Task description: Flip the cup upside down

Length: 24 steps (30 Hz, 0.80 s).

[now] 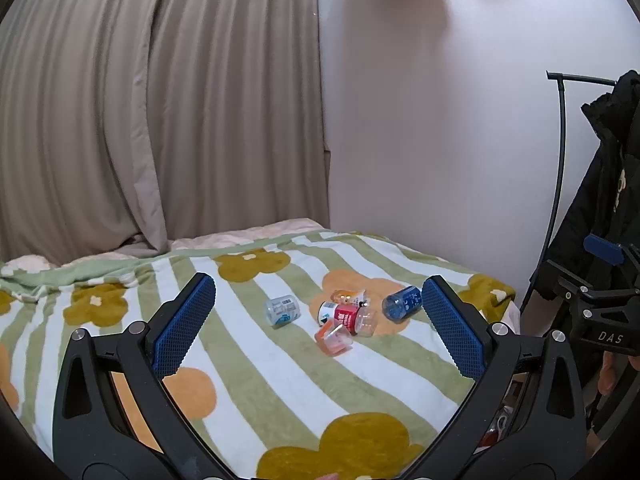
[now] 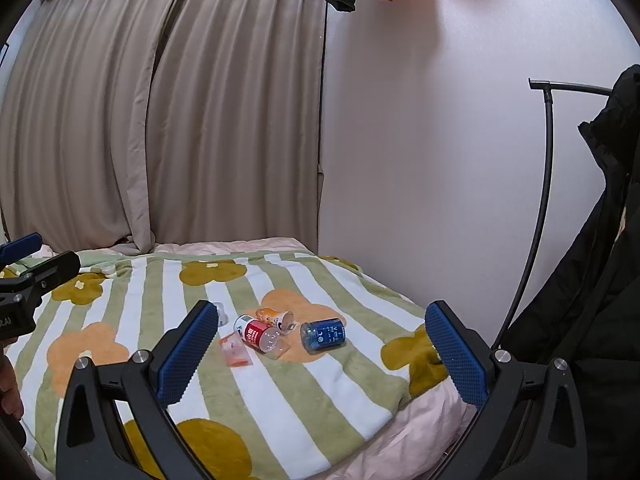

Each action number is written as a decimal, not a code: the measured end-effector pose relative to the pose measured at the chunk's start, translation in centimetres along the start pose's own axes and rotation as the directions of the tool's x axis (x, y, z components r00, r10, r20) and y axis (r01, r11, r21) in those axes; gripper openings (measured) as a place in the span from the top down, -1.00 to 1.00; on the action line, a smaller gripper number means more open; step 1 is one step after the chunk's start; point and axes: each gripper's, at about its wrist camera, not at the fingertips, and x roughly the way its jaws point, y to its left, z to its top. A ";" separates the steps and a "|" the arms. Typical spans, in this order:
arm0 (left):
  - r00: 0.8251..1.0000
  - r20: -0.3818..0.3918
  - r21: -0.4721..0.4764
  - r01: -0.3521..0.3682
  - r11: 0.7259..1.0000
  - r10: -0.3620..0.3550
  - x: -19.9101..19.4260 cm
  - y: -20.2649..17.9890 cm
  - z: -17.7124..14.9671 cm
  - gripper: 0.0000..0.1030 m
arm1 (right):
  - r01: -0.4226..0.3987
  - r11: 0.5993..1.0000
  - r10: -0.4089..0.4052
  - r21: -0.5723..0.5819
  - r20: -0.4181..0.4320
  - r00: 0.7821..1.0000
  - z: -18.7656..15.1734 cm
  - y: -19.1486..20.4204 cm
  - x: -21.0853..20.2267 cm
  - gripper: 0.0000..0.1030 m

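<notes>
Several small plastic cups lie on their sides on a striped flowered blanket (image 1: 280, 380). A grey-white cup (image 1: 282, 311), a red-labelled clear cup (image 1: 347, 318), an orange cup (image 1: 334, 338), a pale orange cup (image 1: 349, 296) and a blue cup (image 1: 401, 303) show in the left wrist view. In the right wrist view I see the red cup (image 2: 260, 334), the blue cup (image 2: 322, 335), the orange cup (image 2: 236, 350) and the pale orange cup (image 2: 274, 317). My left gripper (image 1: 318, 324) is open and empty, short of the cups. My right gripper (image 2: 320, 352) is open and empty, short of them too.
The blanket covers a bed against beige curtains (image 1: 160, 100) and a white wall (image 1: 440, 120). A black coat (image 2: 600, 260) hangs on a stand (image 2: 540, 200) at the right. The bed's right edge (image 2: 420, 412) drops off near the blue cup.
</notes>
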 end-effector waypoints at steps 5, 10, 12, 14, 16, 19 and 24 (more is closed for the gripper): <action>1.000 -0.001 0.006 0.006 1.000 -0.006 -0.1 0.0 0.2 -0.99 | -0.007 1.000 0.007 -0.005 -0.005 1.000 0.3 0.3 -0.1 -1.00; 1.000 -0.004 0.009 0.008 1.000 -0.008 0.0 -0.2 0.3 -0.99 | -0.013 1.000 0.013 -0.010 -0.004 1.000 0.4 0.3 -0.3 -1.00; 1.000 -0.004 0.009 0.009 1.000 -0.009 0.0 -0.2 0.4 -0.99 | -0.015 1.000 0.015 -0.009 -0.002 1.000 0.4 0.3 -0.3 -1.00; 1.000 -0.004 0.009 0.010 1.000 -0.010 0.0 -0.2 0.4 -0.99 | -0.016 1.000 0.016 -0.010 -0.001 1.000 0.4 0.3 -0.4 -1.00; 1.000 -0.004 0.010 0.010 1.000 -0.010 0.0 -0.3 0.4 -0.99 | -0.016 1.000 0.016 -0.012 -0.003 1.000 0.4 0.3 -0.4 -1.00; 1.000 -0.006 0.010 0.012 1.000 -0.012 0.0 -0.4 0.2 -0.99 | -0.016 1.000 0.016 -0.010 -0.002 1.000 0.3 0.3 -0.4 -1.00; 1.000 -0.005 0.009 0.015 1.000 -0.015 0.0 -0.3 0.1 -0.99 | -0.021 1.000 0.021 -0.011 -0.006 1.000 0.2 0.4 -0.7 -1.00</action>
